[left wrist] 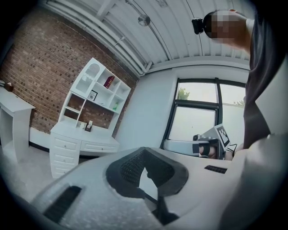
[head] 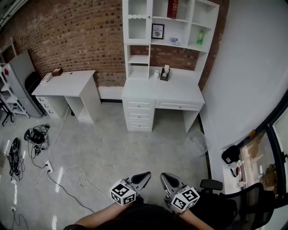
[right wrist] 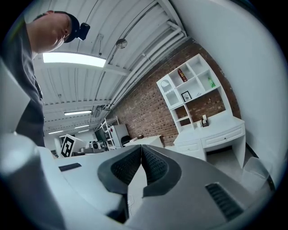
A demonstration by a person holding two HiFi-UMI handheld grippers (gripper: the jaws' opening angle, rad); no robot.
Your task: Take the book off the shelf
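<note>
Red book (head: 173, 8) stands upright in the top middle compartment of the white shelf unit (head: 194, 27) at the back edge of the drawer desk (head: 180, 95), against the brick wall (head: 81, 31). Nothing touches it. One compartment down, at the left: framed picture (head: 158, 31). Right-hand column, lower compartment: green bottle (head: 200, 37). On the desk's back edge near the middle sits a small dark caddy (head: 164, 74), with a white cup (head: 156, 72) just to its left. A clear bin (head: 196, 141) is on the floor by the desk's right leg. A second plain white desk (head: 67, 83) stands to the left, a brown box (head: 56, 72) at its back left corner. Cables (head: 67, 177) trail over the floor. Left gripper (head: 145, 175) and right gripper (head: 164, 176) are side by side at the bottom edge of the head view, held level, well apart from the shelves. Left gripper view: pads meet at the tip, nothing between them. Right gripper view: pads pressed together, also empty. A black office chair (head: 245, 202) is at the person's right.
</note>
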